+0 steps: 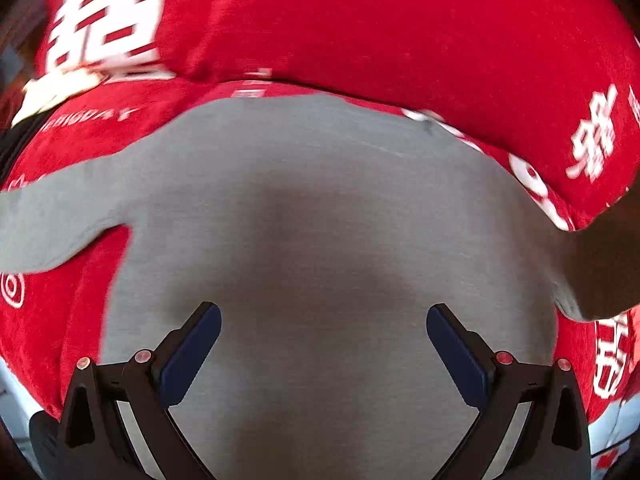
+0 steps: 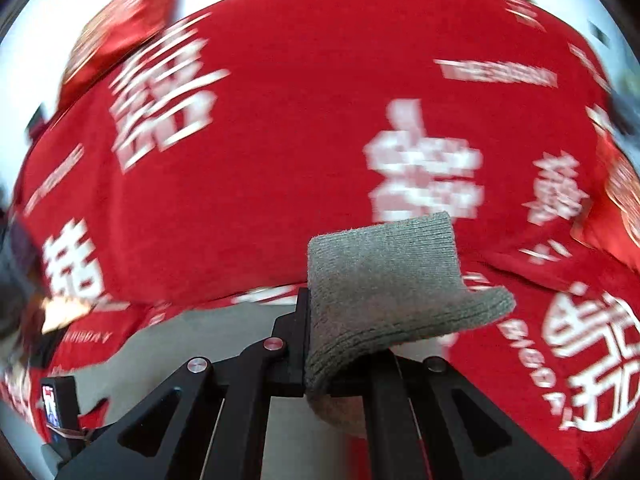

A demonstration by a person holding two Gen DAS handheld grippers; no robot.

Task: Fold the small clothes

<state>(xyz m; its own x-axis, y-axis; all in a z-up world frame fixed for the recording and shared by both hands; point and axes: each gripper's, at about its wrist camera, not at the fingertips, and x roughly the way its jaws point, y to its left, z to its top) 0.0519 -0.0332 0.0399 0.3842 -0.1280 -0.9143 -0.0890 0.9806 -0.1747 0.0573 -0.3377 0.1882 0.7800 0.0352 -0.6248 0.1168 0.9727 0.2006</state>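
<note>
Not legible or not fully seen:
- White lettering (image 2: 160,92) on the red cover (image 2: 280,140): motion-blurred, unreadable.
- Grey garment (image 1: 320,220): sleeve cut off at left edge, lower hem hidden behind my left tool (image 1: 324,328).
- My right tool (image 2: 340,320): fingertips covered by the grey cuff (image 2: 384,276).

The garment (image 1: 320,220) lies on the blanket (image 1: 360,32), pillow (image 2: 280,140) behind.

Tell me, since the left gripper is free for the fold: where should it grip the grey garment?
Probably the sleeve sticking out leftward from the grey garment, pinched across its narrow width, coming from above: it lies flat on the red cloth.
</note>
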